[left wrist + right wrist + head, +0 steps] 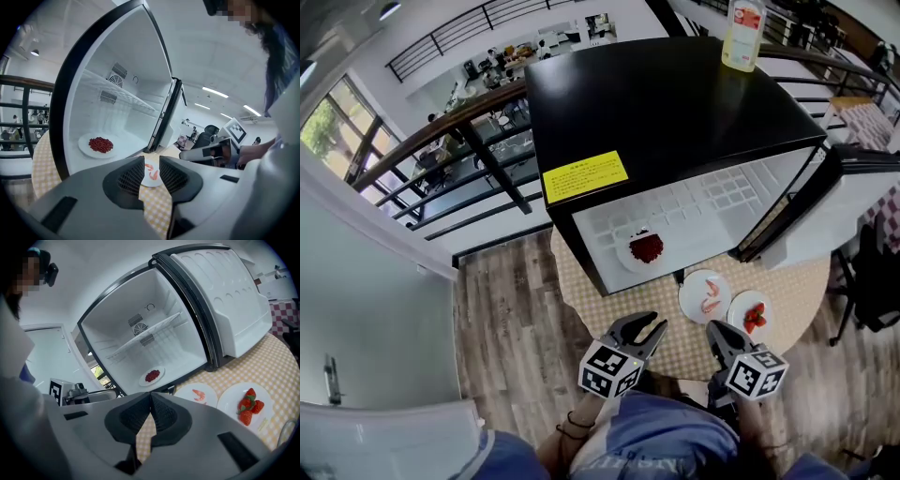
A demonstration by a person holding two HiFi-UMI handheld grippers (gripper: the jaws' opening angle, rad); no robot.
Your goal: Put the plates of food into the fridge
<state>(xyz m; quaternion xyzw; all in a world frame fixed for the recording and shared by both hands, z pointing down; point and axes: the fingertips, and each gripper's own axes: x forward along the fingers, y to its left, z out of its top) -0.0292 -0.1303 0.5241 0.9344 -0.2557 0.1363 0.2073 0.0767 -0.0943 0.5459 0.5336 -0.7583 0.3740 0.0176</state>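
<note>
Fridge: a small black fridge with a white inside [675,103] stands on the far part of the table. Its door [853,197] is swung wide open to the right. One wire shelf crosses the inside, and the floor below it holds a single plate.

Table: a round table under a beige checked cloth [787,281]. Its near edge is bare apart from two plates in front of the open fridge.

Left gripper: the grey left gripper [643,328] hangs over the near edge of the table and points at the fridge opening. Its fingers stand partly apart with nothing between them. Through the gap, the shrimp plate shows further off.

Right gripper: the grey right gripper [717,330] hangs just beside the left one, over the same near edge. Its fingers are pressed together and hold nothing.

Plate in fridge: a white round plate heaped with small dark red food [645,248] lies on the fridge floor, near the front left corner of the inside.

Shrimp plate: a white round plate with a few pink shrimp [705,296] sits on the table just outside the fridge, nearest the grippers.

Strawberry plate: a white round plate of red strawberries [750,312] sits just beside the shrimp plate, closer to the right edge of the table.

Progress: one plate of three appears to be stored. The shrimp and strawberry plates are not yet in the fridge, and neither is gripped.
</note>
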